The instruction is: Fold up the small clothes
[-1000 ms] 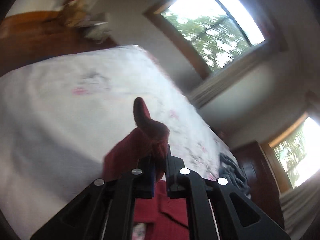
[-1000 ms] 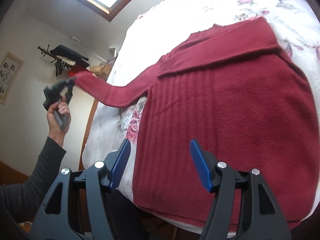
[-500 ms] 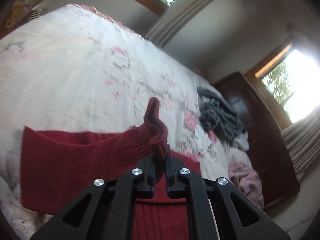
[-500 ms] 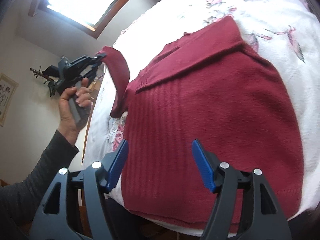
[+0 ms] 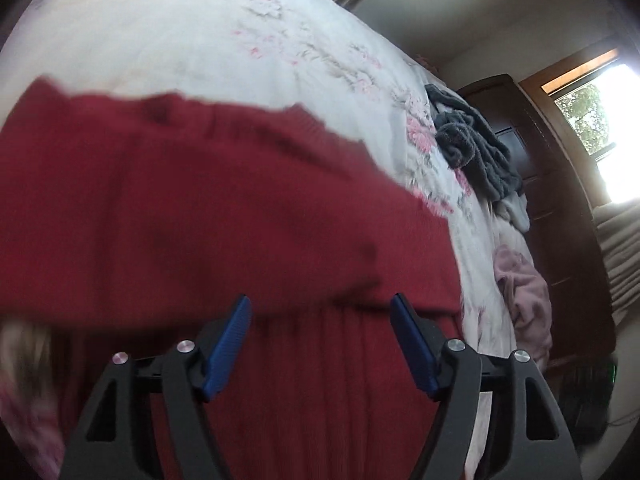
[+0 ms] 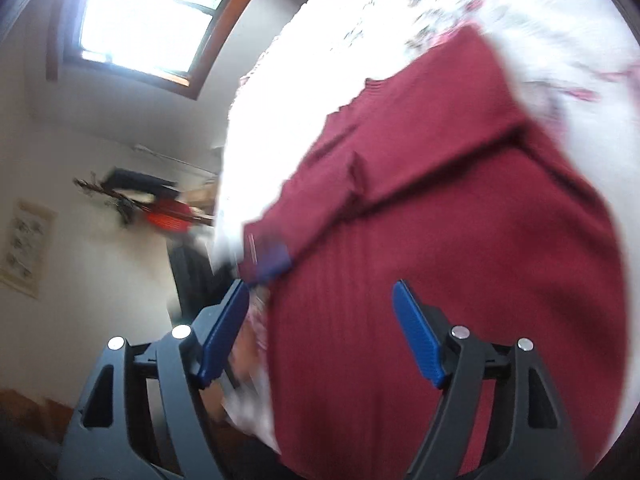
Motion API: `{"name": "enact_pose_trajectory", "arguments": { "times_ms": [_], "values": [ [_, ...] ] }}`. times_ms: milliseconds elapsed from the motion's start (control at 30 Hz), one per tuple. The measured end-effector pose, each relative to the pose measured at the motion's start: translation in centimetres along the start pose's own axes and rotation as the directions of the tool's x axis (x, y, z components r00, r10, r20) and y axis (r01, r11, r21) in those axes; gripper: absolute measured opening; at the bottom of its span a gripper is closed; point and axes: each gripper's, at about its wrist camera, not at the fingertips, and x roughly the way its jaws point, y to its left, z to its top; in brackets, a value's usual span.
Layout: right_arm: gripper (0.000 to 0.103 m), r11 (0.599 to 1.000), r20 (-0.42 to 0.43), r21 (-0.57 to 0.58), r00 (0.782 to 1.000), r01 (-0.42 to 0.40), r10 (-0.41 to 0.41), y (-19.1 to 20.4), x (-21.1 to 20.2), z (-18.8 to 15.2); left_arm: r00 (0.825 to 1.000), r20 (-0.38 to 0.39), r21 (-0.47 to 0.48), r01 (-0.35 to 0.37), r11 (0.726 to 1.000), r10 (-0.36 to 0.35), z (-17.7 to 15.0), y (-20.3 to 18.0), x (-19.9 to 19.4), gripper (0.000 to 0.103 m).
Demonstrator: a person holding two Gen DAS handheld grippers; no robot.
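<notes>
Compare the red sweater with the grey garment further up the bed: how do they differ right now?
The red sweater is spread mostly flat with a sleeve folded across its body; the grey garment sits crumpled in a heap. The sweater lies right below both open grippers, left and right; the grey one sits far off near the bed's edge. Both rest on the floral bedspread.

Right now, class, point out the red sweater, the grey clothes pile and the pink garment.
red sweater (image 5: 224,208), left wrist view, folded-over sleeve.
grey clothes pile (image 5: 472,148), left wrist view, its middle.
pink garment (image 5: 524,292), left wrist view, its middle.
</notes>
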Motion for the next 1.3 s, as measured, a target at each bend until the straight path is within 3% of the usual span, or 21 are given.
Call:
{"name": "enact_pose_trajectory", "arguments": {
  "times_ms": [33,67,100,233,333,500,633,700,767,800,967,1100,1300],
  "values": [
    [0.067,0.999,-0.031,0.020,0.999,-0.041,0.041,-0.2,1.7,1.8,1.000,-0.011,-0.004,-0.005,1.000,0.005,-2.1,0.5,-1.1,0.073],
    [0.054,0.996,-0.071,0.051,0.994,-0.079,0.082,-0.6,4.1,3.9,1.000,-0.016,-0.019,-0.007,1.000,0.007,-3.7,0.9,-1.9,0.073],
    [0.050,0.994,-0.090,0.072,0.992,-0.077,0.083,-0.8,5.5,5.2,1.000,-0.024,-0.044,0.000,0.999,-0.001,-5.4,1.5,-2.6,0.074],
    [0.048,0.981,-0.188,0.192,0.980,-0.034,0.071,-2.9,12.1,9.5,0.999,-0.037,-0.135,0.029,0.990,-0.034,-11.4,3.3,-5.3,0.074],
    [0.048,0.982,-0.225,0.186,0.974,0.019,0.024,-3.2,14.3,10.3,0.996,-0.045,-0.208,0.068,0.976,-0.079,-13.7,4.9,-5.9,0.075],
    [0.049,0.981,-0.290,0.107,0.949,0.163,-0.126,-2.8,16.9,10.0,0.994,-0.058,-0.210,0.079,0.974,-0.093,-14.8,5.7,-5.5,0.075],
    [0.048,0.979,-0.298,0.097,0.944,0.180,-0.144,-2.4,18.0,10.3,0.992,-0.050,-0.236,0.097,0.967,-0.112,-15.0,6.1,-5.2,0.076],
    [0.038,0.980,-0.305,0.099,0.943,0.174,-0.137,-2.0,18.8,10.6,0.992,-0.047,-0.236,0.103,0.966,-0.117,-15.3,6.4,-5.4,0.076],
    [0.015,0.981,-0.313,0.088,0.940,0.170,-0.135,-1.5,19.5,11.0,0.992,-0.047,-0.239,0.105,0.965,-0.120,-15.5,6.5,-5.6,0.076],
    [0.010,0.981,-0.310,0.059,0.938,0.185,-0.158,-0.8,19.8,11.3,0.992,-0.048,-0.241,0.105,0.965,-0.120,-15.5,6.5,-5.6,0.076],
    [0.006,0.981,-0.233,-0.051,0.953,0.185,-0.192,3.3,17.7,13.2,0.991,-0.058,-0.243,0.101,0.965,-0.119,-15.1,6.4,-4.9,0.076],
    [0.006,0.969,-0.107,-0.138,0.969,0.206,-0.221,7.3,12.8,15.5,0.991,-0.051,-0.248,0.105,0.963,-0.121,-15.2,6.4,-4.8,0.077],
    [0.006,0.943,0.041,-0.204,0.964,0.264,-0.261,9.3,5.3,17.7,0.992,-0.053,-0.248,0.098,0.964,-0.115,-15.2,6.2,-4.6,0.077]
  ]
}}
